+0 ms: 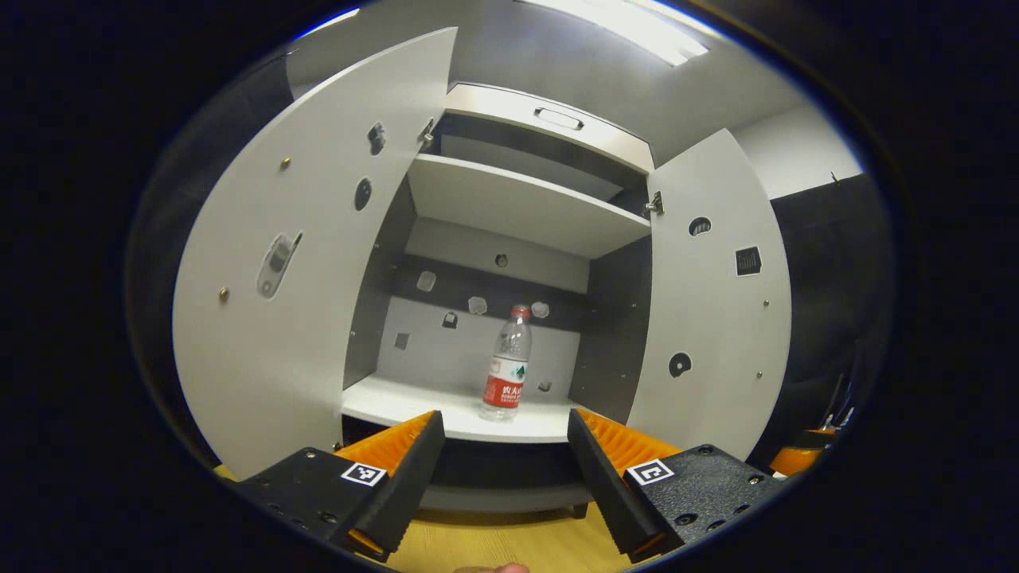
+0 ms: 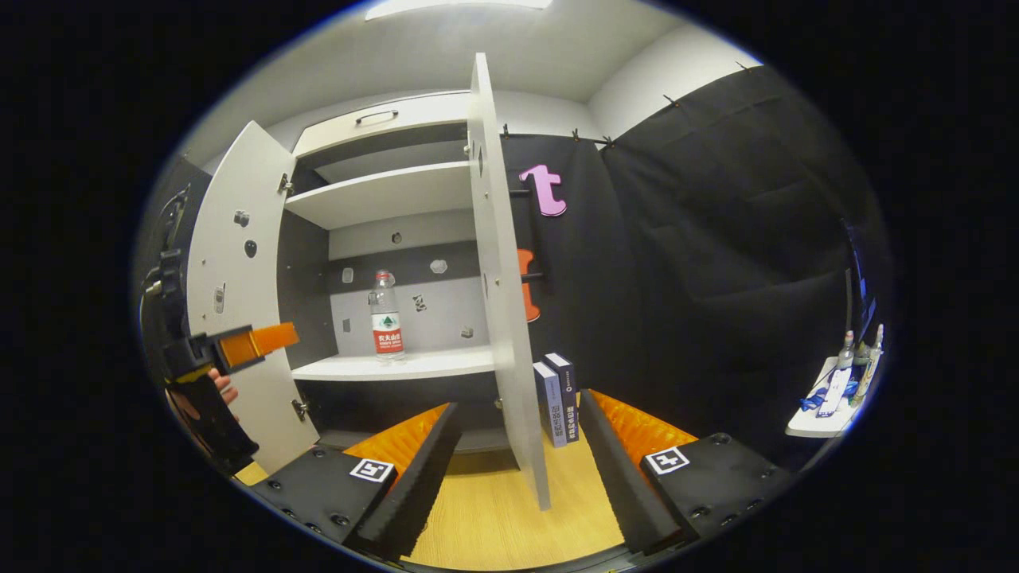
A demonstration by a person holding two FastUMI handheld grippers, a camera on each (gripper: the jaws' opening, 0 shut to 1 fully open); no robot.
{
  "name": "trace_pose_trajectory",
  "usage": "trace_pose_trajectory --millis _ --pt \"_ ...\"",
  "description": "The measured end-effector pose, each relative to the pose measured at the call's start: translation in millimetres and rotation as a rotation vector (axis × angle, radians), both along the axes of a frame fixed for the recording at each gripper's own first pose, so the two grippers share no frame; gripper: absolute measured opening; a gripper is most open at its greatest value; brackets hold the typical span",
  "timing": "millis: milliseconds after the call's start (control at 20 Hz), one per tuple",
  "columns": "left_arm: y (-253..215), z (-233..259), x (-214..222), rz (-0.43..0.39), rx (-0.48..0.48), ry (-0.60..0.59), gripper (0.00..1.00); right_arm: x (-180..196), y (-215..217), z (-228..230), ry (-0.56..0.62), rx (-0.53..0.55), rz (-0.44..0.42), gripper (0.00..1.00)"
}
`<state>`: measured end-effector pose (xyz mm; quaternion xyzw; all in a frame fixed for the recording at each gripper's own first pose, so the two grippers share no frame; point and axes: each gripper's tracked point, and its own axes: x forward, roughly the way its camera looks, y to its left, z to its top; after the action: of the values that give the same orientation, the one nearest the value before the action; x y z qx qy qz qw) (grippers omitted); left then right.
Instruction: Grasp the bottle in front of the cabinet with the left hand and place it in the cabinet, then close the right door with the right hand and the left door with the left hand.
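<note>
On the lower shelf (image 1: 398, 402) of the cabinet (image 1: 549, 119) the bottle (image 1: 506, 364) stands upright, near the front lip and apart from both side walls, so by the look of it the placing is done and the step in hand is shutting the right door (image 2: 501, 278). The left gripper (image 1: 503, 442) faces the bottle at twelve o'clock with its fingers released and nothing between them. The right gripper (image 2: 517, 446) is likewise spread and empty, and the right door's free edge hangs between its fingers, touching neither as far as I can tell.

To close that door well, the right gripper probably needs to shift toward three o'clock, onto the door's outer face, and push it round toward nine o'clock with the flat of one finger. A slow, even swing would keep the panel from slamming and shaking the bottle. The bottle seems to stand far enough in to clear the door, though this is hard to judge.

In the right gripper view the left gripper (image 2: 256, 341) and the hand (image 2: 223, 390) holding it sit at nine o'clock by the open left door (image 2: 235, 263), clear of the right door's swing. Two small boxes (image 2: 557, 398) stand on the floor (image 2: 493, 509) behind the right door at one o'clock; they would hinder opening it wider, not closing. A small bench (image 2: 808, 426) with bottles and clutter sits well apart at three o'clock.
</note>
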<state>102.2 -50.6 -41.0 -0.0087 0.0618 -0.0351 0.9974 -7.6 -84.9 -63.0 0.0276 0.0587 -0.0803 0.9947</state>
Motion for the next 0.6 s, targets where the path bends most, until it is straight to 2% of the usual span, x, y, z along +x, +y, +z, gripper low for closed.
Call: trace_pose_trajectory --millis 150,300,450,600 --pt "23 -30 -34 0.051 0.011 0.033 0.95 1 14 -8 0.012 -0.006 0.03 0.98" --pt "36 -51 -68 0.073 0.072 0.053 0.95 -3 22 -24 0.028 0.011 0.026 0.98" --pt "33 -58 -88 0.069 0.092 0.068 0.95 -2 26 -27 0.029 0.032 0.027 0.99" --pt "31 -58 -94 0.055 0.085 0.065 0.95 3 7 -5 0.005 0.014 0.006 1.0"
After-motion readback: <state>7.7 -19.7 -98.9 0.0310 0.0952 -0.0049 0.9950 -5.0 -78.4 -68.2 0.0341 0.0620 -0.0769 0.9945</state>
